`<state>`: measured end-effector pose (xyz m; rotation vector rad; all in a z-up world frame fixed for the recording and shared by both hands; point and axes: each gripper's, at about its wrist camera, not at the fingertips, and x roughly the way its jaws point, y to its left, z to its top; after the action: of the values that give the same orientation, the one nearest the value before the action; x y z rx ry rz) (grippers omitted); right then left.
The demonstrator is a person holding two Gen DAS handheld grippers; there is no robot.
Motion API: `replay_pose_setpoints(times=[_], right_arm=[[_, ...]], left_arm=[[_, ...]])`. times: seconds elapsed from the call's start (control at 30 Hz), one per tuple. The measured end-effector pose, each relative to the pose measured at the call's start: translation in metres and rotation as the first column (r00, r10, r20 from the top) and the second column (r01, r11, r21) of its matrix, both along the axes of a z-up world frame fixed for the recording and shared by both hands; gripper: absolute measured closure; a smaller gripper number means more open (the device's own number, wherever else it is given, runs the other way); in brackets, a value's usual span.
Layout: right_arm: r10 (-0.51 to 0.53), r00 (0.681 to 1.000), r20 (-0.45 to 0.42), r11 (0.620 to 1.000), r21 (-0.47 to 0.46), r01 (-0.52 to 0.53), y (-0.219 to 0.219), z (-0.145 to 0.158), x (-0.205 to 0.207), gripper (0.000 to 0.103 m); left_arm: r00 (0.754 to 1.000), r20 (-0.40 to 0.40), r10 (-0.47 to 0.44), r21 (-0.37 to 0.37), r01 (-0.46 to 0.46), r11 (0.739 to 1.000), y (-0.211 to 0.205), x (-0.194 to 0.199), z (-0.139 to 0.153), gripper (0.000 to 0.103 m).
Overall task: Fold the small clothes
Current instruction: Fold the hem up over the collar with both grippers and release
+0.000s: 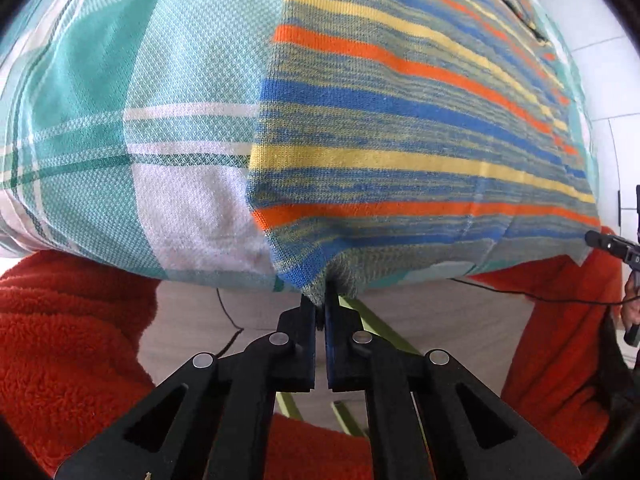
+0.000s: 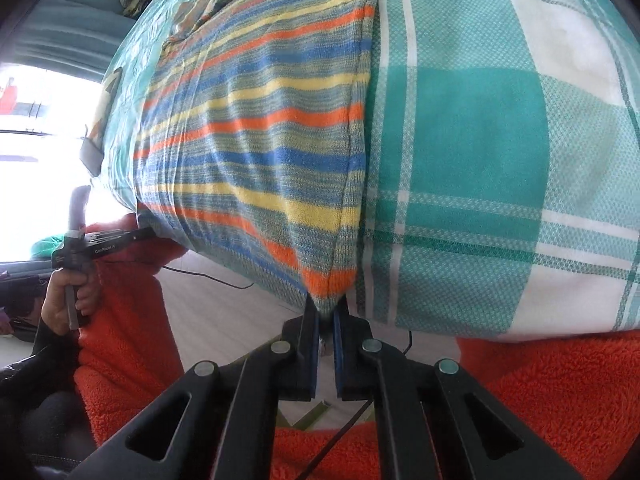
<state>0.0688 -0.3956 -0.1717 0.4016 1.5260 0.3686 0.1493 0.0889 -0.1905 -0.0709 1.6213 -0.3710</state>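
Note:
A small knitted garment with blue, orange, yellow and grey stripes [image 1: 400, 120] lies flat on a teal and white checked cloth [image 1: 120, 120]. My left gripper [image 1: 322, 304] is shut on the garment's near corner at the cloth's front edge. In the right wrist view the same striped garment [image 2: 256, 132] lies on the checked cloth [image 2: 480, 160], and my right gripper [image 2: 326, 312] is shut on its other near corner. The left gripper [image 2: 148, 233] shows at the left of that view, held by a hand. The garment's far end is bunched and partly hidden.
The person's orange fleece sleeves [image 1: 60, 340] flank both grippers. A thin black cable [image 1: 228, 320] runs over the pale surface below the cloth edge. A bright window [image 2: 24, 120] and a teal curtain lie to the far left in the right wrist view.

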Motion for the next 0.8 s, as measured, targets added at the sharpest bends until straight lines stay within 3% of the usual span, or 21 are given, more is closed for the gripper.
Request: replay_pose_setpoints(times=[0.1,0.27,0.33,0.47,0.57,0.7,0.73,0.8], right_arm=[[-0.056,0.997,0.044,0.993,0.108,0.051,-0.005,0.02,0.005,0.097],[-0.187,0.973,0.133,0.951,0.274,0.145,-0.023,0.053,0.039,0.097],[-0.24,0.956,0.167,0.931,0.32,0.178,-0.033,0.063,0.064,0.097],[-0.287,0.921,0.263,0.93,0.309,0.201,-0.051,0.082,0.131,0.097],[-0.338,0.895,0.292,0.92,0.306,0.247,-0.063,0.084,0.196,0.097],[-0.418,0.859,0.295,0.892,0.311,0.328,-0.074,0.065,0.276,0.097],[-0.451,0.846,0.285,0.872,0.342,0.35,-0.078,0.057,0.293,0.095],[-0.506,0.814,0.286,0.848,0.34,0.408,-0.086,0.04,0.323,0.079]], left_arm=[[0.998,0.045,0.032,-0.083,-0.028,0.996,0.013,0.016,0.034,0.101],[0.977,0.174,0.125,-0.22,-0.085,0.972,0.032,0.082,0.085,0.102],[0.956,0.249,0.154,-0.229,-0.097,0.969,0.029,0.111,0.1,0.102],[0.909,0.342,0.237,-0.26,-0.151,0.954,0.014,0.174,0.127,0.102],[0.872,0.398,0.285,-0.243,-0.2,0.949,-0.017,0.223,0.133,0.102],[0.835,0.457,0.306,-0.206,-0.235,0.95,-0.078,0.294,0.11,0.1],[0.829,0.461,0.316,-0.191,-0.255,0.948,-0.086,0.308,0.1,0.097],[0.828,0.445,0.342,-0.127,-0.319,0.939,-0.09,0.326,0.083,0.084]])
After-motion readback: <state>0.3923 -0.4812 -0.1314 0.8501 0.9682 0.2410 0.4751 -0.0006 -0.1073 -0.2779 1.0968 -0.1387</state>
